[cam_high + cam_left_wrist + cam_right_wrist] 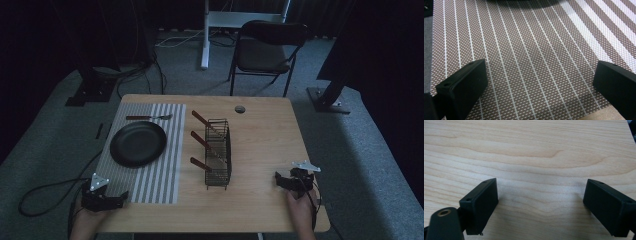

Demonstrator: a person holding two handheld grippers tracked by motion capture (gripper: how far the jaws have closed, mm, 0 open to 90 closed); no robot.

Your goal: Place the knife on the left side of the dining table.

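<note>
- Resting at the near edge of the tabletop: both grippers, jaws wide apart, nothing between them. Left gripper (102,196) sits on the near left corner of the grey-and-white striped woven placemat (150,175); in the left gripper view its jaws stand over bare weave (529,62). Right gripper (292,180) lies near the near right corner of the light wooden tabletop (265,135); in the right gripper view there is bare wood grain between its jaws.
- Nearest work items: round black plate (138,143) on the placemat, just beyond the left gripper. Black wire rack (218,152) stands mid-table, just off the placemat's right edge, with three brown-handled utensils (201,140) slanting out to its left. A fork with a brown handle (148,117) lies along the placemat's far edge.
- Risk: rack looks light and narrow; pulling a handle sideways rather than along its slant would likely drag or tip it.
- Risk: handles overhang the placemat close to the plate; a left-hand reach could clip them.
- Risk: placemat may slide or bunch under the left gripper as it lifts off.
- Risk: dim light; utensil heads inside the wire are hard to make out, so a grip could catch wire too.
</note>
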